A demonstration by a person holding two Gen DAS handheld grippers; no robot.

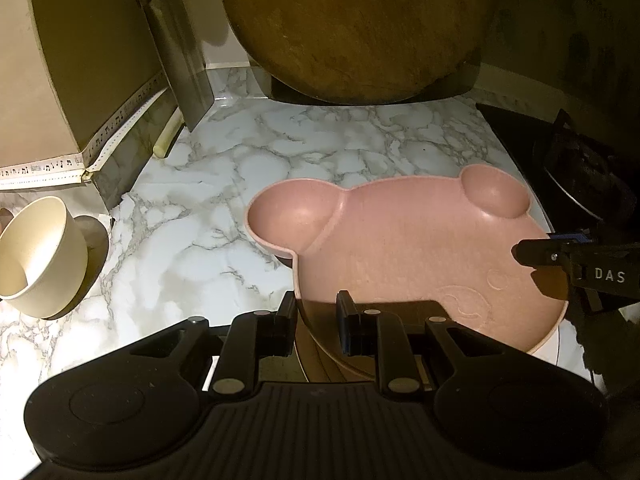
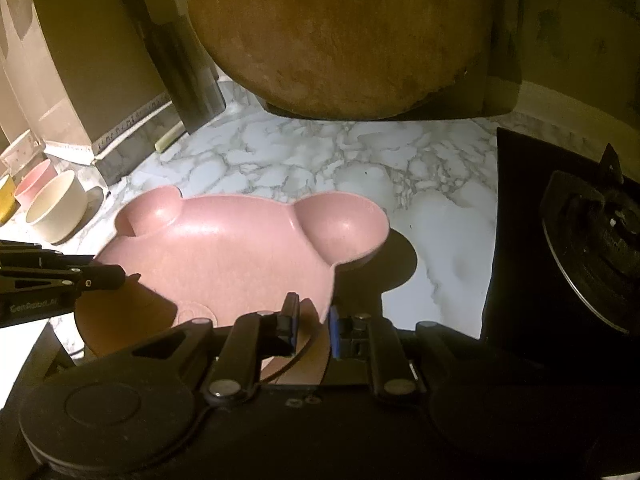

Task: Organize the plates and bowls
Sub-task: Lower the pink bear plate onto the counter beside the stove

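Observation:
A pink bear-shaped plate (image 1: 400, 240) with two ear cups is held tilted above the marble counter (image 1: 240, 168). My left gripper (image 1: 318, 312) has its fingers on either side of the plate's near rim and grips it. My right gripper (image 2: 314, 320) grips the opposite rim of the same plate (image 2: 224, 248). The right gripper's fingers (image 1: 536, 254) show at the plate's right edge in the left wrist view. The left gripper's fingers (image 2: 104, 276) show at the plate's left edge in the right wrist view. A cream bowl (image 1: 40, 256) stands at the left; it also shows in the right wrist view (image 2: 56, 208).
A round wooden board (image 1: 352, 28) leans upright against the back wall. A gas stove (image 2: 592, 240) sits on the right. A pink bowl (image 2: 34, 182) stands behind the cream bowl. A steel panel (image 1: 180, 52) and a cabinet side stand on the left.

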